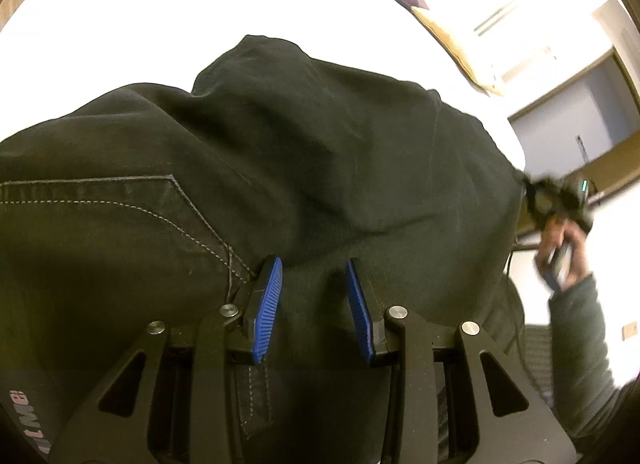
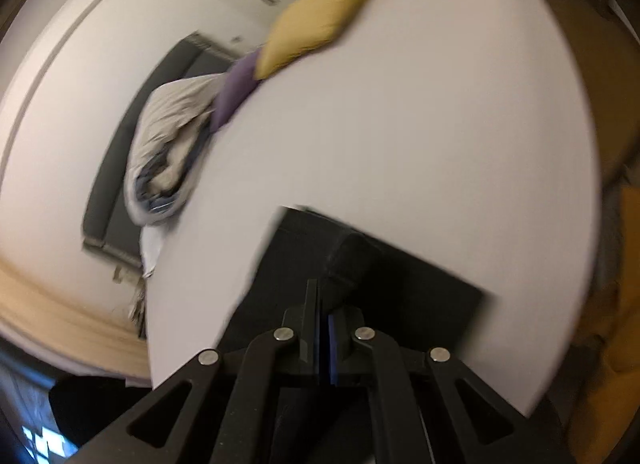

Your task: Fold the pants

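Note:
Black pants (image 1: 280,152) with grey stitching and a back pocket lie bunched on the white bed (image 1: 160,4), filling the left wrist view. My left gripper (image 1: 314,268) is open just over the fabric, blue pads (image 1: 266,304) apart, holding nothing. My right gripper (image 2: 323,296) is shut on a fold of the black pants (image 2: 360,276) and lifts it above the bed; the view is motion-blurred. In the left wrist view the right gripper (image 1: 560,192) shows at the pants' right end, in the person's hand.
A yellow pillow (image 2: 320,16), a purple pillow (image 2: 236,92) and a crumpled grey blanket (image 2: 168,144) lie at the bed's far side. The white sheet (image 2: 440,124) spreads beyond the pants. The person's sleeved arm (image 1: 580,336) is at the right.

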A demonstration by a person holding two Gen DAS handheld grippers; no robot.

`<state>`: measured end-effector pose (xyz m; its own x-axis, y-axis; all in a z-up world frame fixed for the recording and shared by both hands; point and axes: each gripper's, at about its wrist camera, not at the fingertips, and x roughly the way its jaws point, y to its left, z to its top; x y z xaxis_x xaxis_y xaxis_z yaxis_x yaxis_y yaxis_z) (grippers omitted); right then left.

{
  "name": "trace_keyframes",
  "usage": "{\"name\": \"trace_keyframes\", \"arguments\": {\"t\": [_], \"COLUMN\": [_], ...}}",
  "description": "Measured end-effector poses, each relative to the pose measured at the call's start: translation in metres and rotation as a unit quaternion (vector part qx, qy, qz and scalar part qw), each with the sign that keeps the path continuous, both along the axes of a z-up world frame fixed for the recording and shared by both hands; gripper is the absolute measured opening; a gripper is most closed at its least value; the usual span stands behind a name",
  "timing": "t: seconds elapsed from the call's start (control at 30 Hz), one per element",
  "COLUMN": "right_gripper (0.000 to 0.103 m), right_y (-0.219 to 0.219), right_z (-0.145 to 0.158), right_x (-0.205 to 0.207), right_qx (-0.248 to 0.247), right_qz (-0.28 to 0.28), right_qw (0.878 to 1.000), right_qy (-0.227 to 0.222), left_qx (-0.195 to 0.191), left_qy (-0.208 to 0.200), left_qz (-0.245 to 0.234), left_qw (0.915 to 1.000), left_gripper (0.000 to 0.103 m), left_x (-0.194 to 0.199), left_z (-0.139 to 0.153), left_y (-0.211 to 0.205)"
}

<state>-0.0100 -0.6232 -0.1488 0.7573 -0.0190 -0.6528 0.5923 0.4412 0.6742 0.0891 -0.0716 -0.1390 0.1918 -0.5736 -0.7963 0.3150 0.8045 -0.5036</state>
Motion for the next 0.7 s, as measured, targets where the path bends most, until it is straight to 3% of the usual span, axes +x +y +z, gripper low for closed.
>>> {"name": "trace_keyframes", "arguments": {"t": [0.17,0.3,0.47,0.7], "right_gripper": [0.004,0.004,0.004,0.000], "right_y": [-0.001,0.003,0.007,-0.008], "right_z": [-0.013,-0.003,0.012,-0.033], "right_x": [-0.008,-0.018,-0.034,-0.044], "right_qx": [-0.001,-0.004,-0.014,0.048], "right_qz": [-0.009,-0.016,-0.024,-0.039], "right_qw": [1.000,1.000,0.999,0.998], "right_qy": [-0.006,-0.020,-0.032,-0.021], "left_qx": [-0.012,-0.018,-0.013,-0.005], "left_qy": [0.008,0.003,-0.005,-0.017], "left_qz": [0.012,0.021,0.020,0.010], "left_qw": [0.9998,0.9996,0.9997,0.9998], "left_gripper": [0.044,0.053,0.055,0.058], "left_x": [-0.001,-0.004,-0.009,-0.014], "left_z": [0.004,0.012,0.013,0.016], "left_y": [-0.007,-0.014,-0.021,-0.032]}}
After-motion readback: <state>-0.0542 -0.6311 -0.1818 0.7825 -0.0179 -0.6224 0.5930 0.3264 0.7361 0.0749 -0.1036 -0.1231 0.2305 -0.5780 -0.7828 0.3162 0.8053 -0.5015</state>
